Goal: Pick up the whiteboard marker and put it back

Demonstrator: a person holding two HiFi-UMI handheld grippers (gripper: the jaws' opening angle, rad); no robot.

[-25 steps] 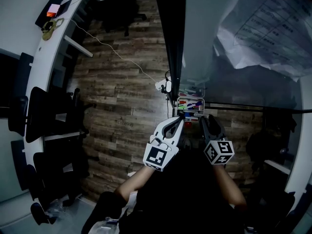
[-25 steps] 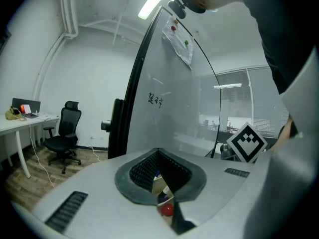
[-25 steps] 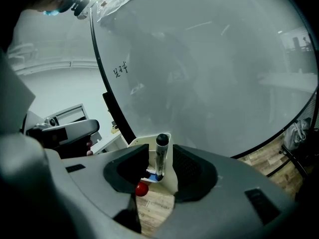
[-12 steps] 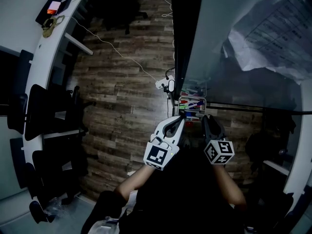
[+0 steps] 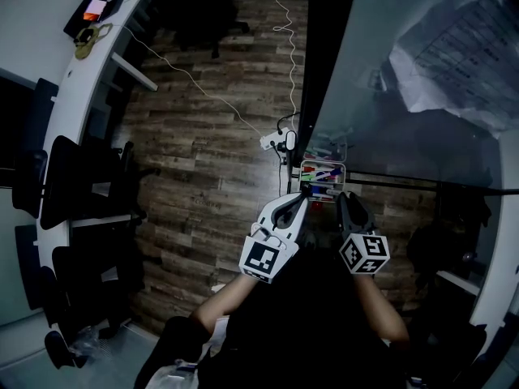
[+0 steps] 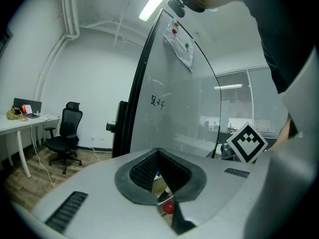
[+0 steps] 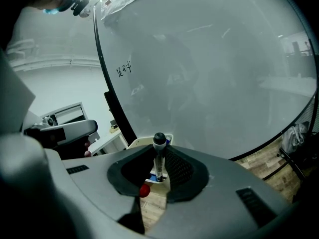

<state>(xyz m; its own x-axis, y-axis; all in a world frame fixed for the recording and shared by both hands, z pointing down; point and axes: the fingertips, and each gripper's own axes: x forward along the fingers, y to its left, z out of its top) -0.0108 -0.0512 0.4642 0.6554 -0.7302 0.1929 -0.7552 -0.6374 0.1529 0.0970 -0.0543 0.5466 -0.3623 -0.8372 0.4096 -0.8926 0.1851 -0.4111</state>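
As right gripper (image 7: 159, 151) closes, marker (image 7: 159, 164) clamped

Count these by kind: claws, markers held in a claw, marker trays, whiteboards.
Black-capped whiteboard marker, held: 1
Grey handheld claws: 2; left claw shut, right claw with jaws that have just been closing onto that marker
White tray of coloured markers: 1
Large glossy whiteboard: 1
Total: 5
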